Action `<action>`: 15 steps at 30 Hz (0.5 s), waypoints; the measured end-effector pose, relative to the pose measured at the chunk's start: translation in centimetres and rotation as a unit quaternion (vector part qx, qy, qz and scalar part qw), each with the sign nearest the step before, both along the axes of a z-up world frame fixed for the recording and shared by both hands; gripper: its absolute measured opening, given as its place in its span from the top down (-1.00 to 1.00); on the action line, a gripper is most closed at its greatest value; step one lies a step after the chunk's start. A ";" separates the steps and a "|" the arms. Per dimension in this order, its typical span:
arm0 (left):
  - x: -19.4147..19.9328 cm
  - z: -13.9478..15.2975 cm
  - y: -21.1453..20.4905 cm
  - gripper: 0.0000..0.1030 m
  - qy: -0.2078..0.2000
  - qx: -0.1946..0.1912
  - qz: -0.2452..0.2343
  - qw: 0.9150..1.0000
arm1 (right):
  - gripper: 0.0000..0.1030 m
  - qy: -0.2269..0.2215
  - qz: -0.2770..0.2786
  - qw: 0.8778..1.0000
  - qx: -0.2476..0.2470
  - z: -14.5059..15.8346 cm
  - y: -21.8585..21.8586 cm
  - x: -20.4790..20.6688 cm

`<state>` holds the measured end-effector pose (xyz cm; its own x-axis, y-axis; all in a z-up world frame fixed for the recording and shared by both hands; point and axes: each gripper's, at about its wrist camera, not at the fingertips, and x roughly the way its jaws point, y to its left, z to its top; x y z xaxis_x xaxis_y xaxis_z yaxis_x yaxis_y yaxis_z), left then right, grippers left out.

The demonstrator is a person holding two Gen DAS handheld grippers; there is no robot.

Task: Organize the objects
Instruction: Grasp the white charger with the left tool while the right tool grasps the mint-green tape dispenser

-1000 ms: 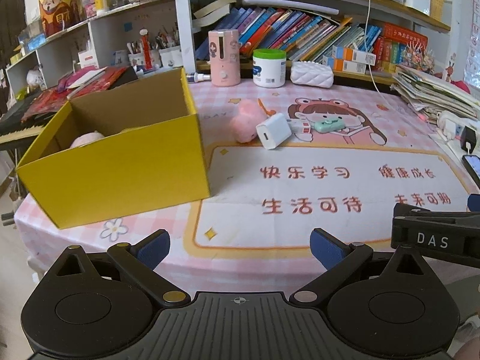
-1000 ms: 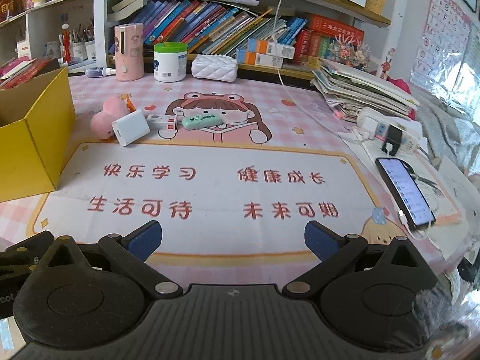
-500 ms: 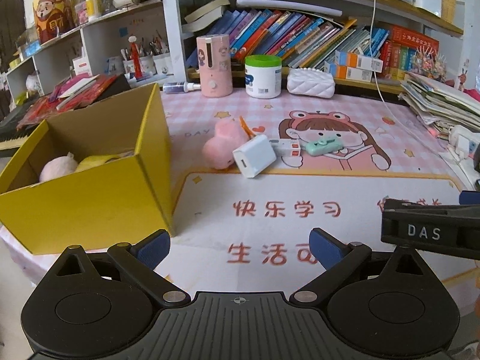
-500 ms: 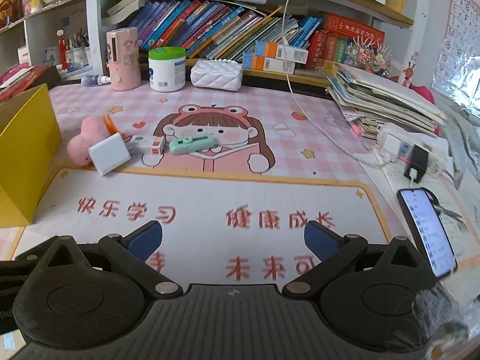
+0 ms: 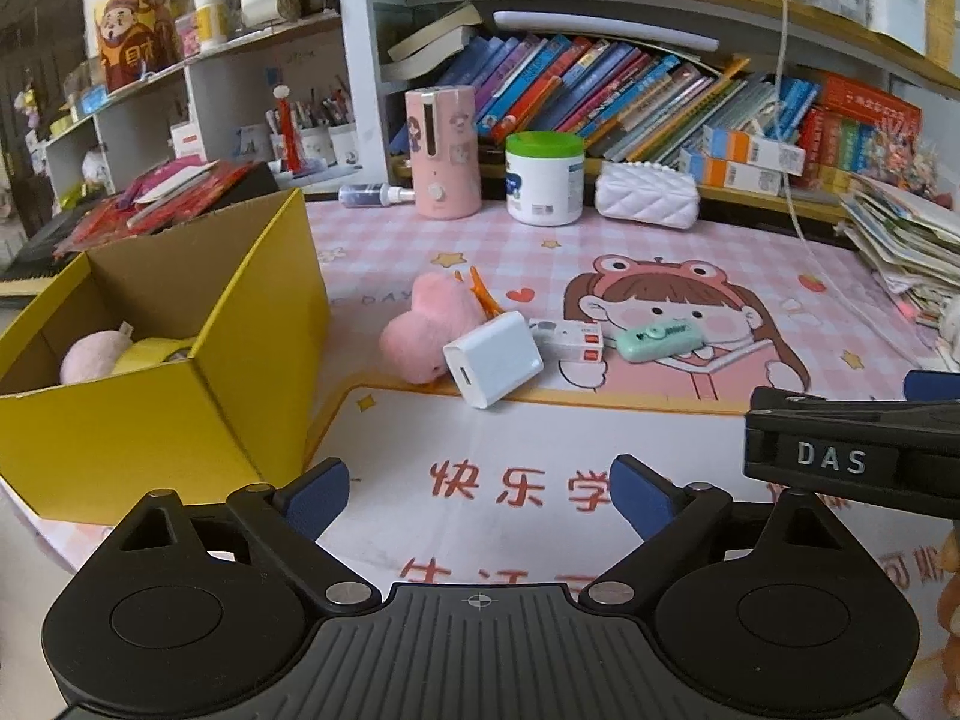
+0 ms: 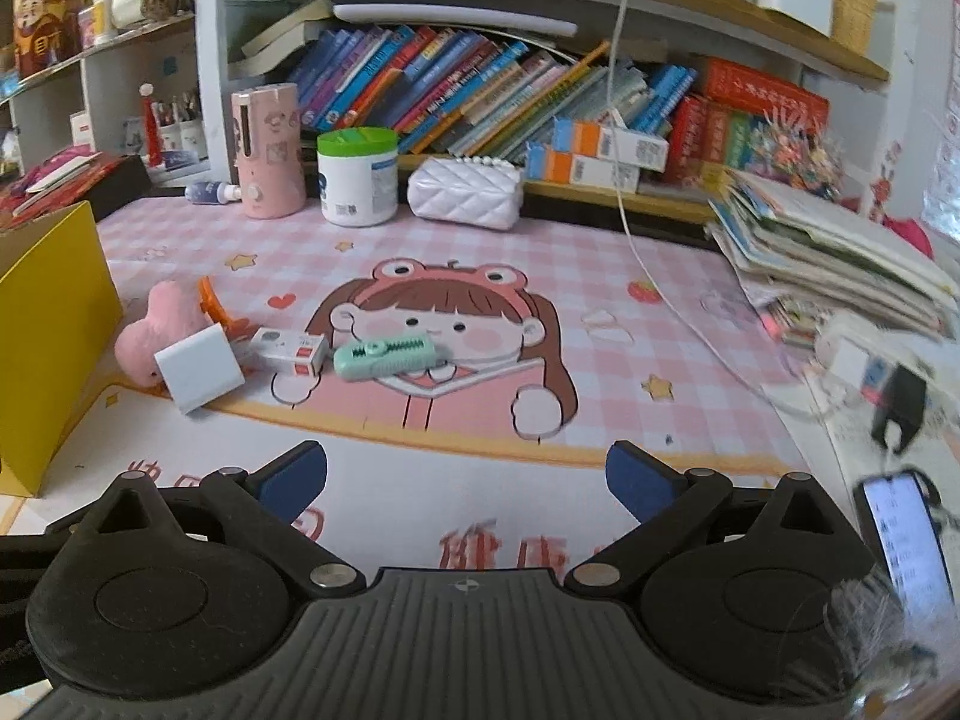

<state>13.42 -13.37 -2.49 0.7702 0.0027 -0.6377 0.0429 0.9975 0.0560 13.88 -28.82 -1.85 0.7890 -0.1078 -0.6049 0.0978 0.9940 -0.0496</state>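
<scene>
We hold both grippers open and empty; the left gripper (image 5: 478, 498) has just been closing slightly, with nothing between its jaws. The charger (image 5: 493, 358) lies ahead of the left fingers, touching the pink toy (image 5: 429, 324), its long axis slanting right and away. The left gripper is nearer. The box (image 5: 144, 420) stands left; bare mat (image 5: 540, 438) lies between.

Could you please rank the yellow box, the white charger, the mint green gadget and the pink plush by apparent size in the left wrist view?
1. yellow box, though it sits nearest
2. pink plush; white charger: too alike
3. mint green gadget
</scene>
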 end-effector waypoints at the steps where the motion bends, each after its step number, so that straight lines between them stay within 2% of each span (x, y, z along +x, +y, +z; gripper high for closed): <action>1: 0.4 -0.1 -0.2 -0.84 -0.001 -0.001 0.004 1.000 | -0.95 -0.008 0.003 1.000 0.000 0.1 -0.2 0.3; 8: 4.2 -1.7 -0.7 -0.70 -0.006 -0.017 0.034 0.999 | -0.95 -0.044 0.005 0.999 0.001 0.4 -1.0 2.9; 15: 8.4 -2.9 -0.7 -0.64 0.009 -0.048 0.087 0.995 | -0.95 -0.034 0.009 0.999 0.003 0.8 -1.2 3.9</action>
<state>21.80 -14.06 -5.42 0.7514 0.0725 -0.6559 -0.1304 0.9907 -0.0400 17.82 -30.05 -1.09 0.8295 -0.0901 -0.5511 0.0825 0.9958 -0.0385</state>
